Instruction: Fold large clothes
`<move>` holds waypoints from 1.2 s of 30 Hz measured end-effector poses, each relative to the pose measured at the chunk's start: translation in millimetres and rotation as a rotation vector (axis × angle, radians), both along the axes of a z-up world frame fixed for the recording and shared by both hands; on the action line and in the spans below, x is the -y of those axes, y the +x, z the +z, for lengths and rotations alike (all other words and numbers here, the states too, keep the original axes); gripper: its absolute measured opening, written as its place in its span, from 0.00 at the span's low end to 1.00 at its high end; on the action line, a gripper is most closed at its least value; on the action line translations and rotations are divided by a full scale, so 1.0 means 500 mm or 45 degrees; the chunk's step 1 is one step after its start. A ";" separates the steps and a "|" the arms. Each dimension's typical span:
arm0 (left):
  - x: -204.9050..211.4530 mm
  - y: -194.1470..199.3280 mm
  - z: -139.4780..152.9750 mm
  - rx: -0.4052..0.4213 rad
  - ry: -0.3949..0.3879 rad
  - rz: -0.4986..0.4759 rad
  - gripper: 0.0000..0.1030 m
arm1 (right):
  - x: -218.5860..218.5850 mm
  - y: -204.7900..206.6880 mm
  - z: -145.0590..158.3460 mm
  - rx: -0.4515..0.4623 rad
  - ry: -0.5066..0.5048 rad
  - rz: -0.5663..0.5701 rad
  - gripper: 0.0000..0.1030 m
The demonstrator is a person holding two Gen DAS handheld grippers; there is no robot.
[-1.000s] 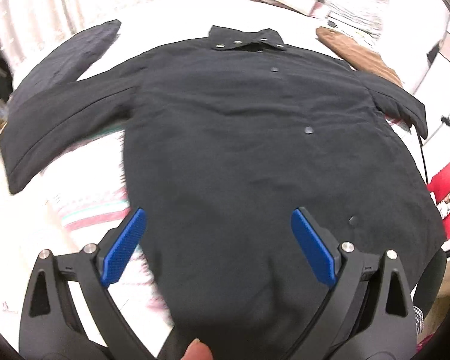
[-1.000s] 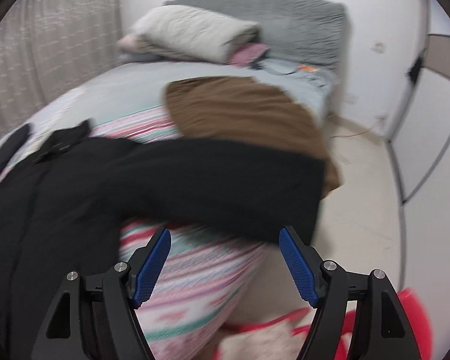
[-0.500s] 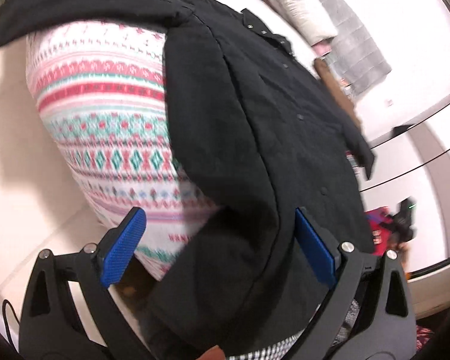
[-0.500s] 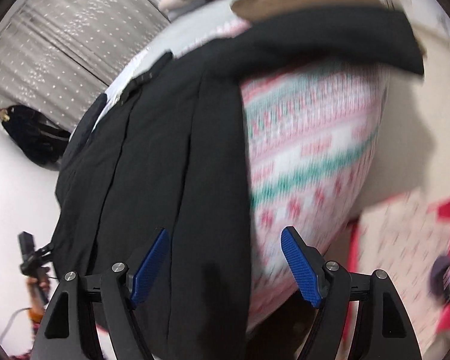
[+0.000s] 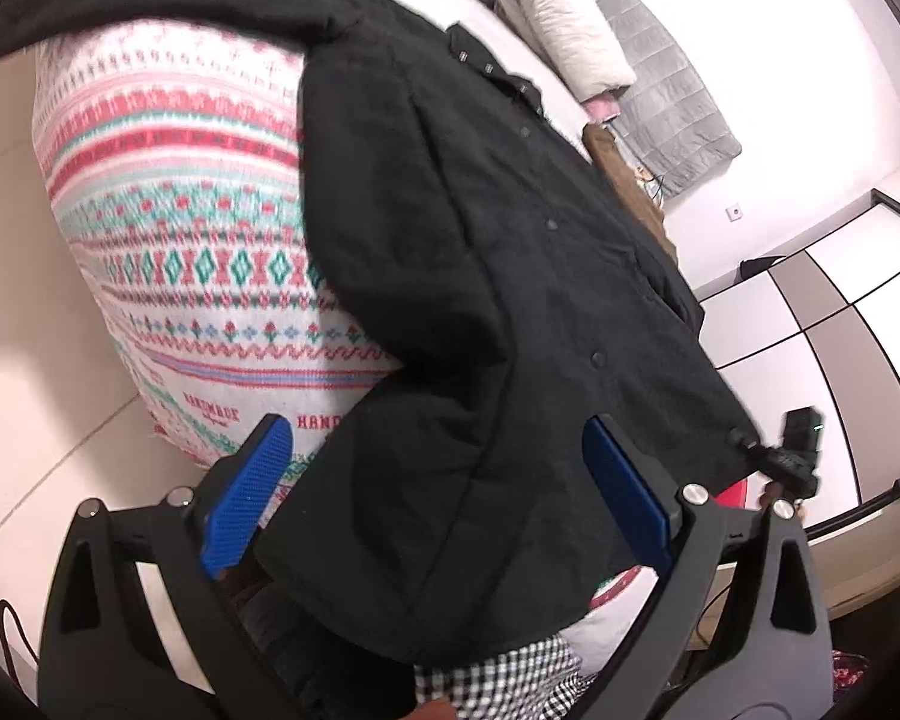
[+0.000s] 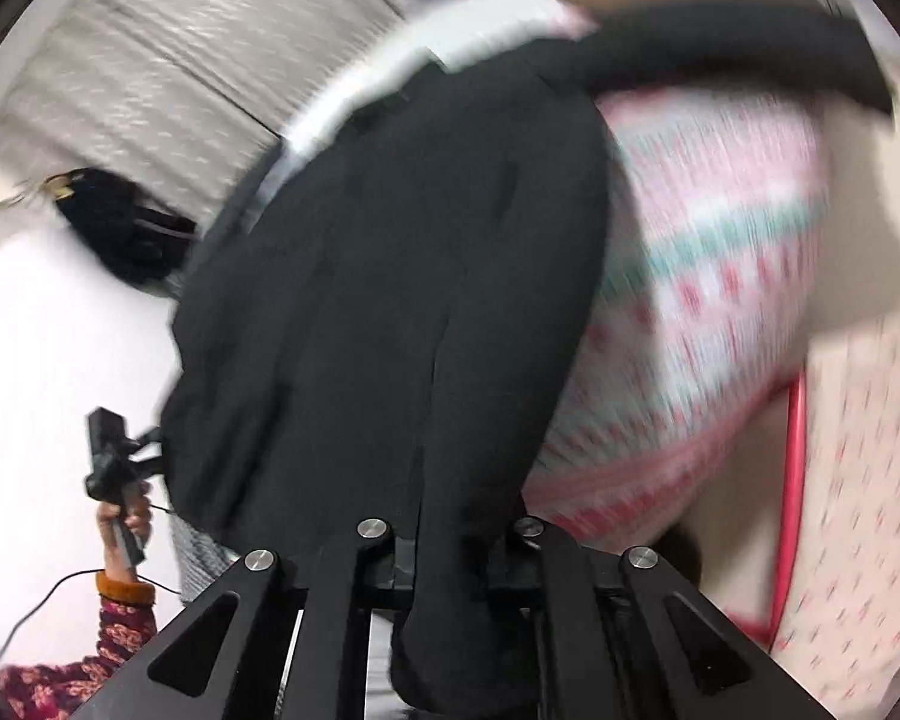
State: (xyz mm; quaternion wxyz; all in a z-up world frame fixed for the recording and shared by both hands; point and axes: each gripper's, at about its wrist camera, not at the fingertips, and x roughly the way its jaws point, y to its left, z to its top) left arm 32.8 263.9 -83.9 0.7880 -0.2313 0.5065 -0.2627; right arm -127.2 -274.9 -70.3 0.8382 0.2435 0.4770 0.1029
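A large black button-front jacket (image 5: 486, 252) lies spread over the bed, its hem hanging over the near edge. My left gripper (image 5: 444, 498) is open, its blue pads either side of the hanging hem corner, not closed on it. In the right wrist view the jacket (image 6: 402, 276) fills the middle. My right gripper (image 6: 444, 546) is shut on the jacket's hem; black cloth is pinched between the jaws and bunches below them. The view is blurred by motion.
The bed has a pink, red and teal patterned cover (image 5: 198, 228). A brown garment (image 5: 624, 180), a rolled cream quilt (image 5: 564, 18) and grey headboard lie at the far end. A red-edged mat (image 6: 858, 480) lies on the floor. Another gripper in the person's hand (image 6: 114, 468) shows left.
My right gripper went from open to shut on the jacket's hem. Both grippers dropped low toward the bed's near edge. The left gripper stayed open around the hem.
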 end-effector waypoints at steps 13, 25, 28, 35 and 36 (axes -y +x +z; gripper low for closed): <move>-0.057 -0.025 -0.078 -0.104 0.003 -0.037 0.92 | 0.045 0.059 -0.068 -0.214 -0.476 -0.143 0.08; -0.064 -0.094 0.045 0.034 -0.328 0.052 0.08 | 0.066 0.032 -0.018 -0.138 -0.293 -0.182 0.08; -0.075 -0.153 0.136 0.169 -0.241 0.090 0.08 | 0.069 0.017 0.038 -0.046 -0.206 -0.173 0.07; -0.091 -0.204 0.044 -0.016 0.170 0.172 0.08 | 0.037 -0.001 0.027 -0.139 -0.281 -0.085 0.09; -0.096 -0.201 0.001 -0.099 0.211 0.187 0.09 | 0.038 -0.001 0.004 -0.180 -0.274 -0.074 0.11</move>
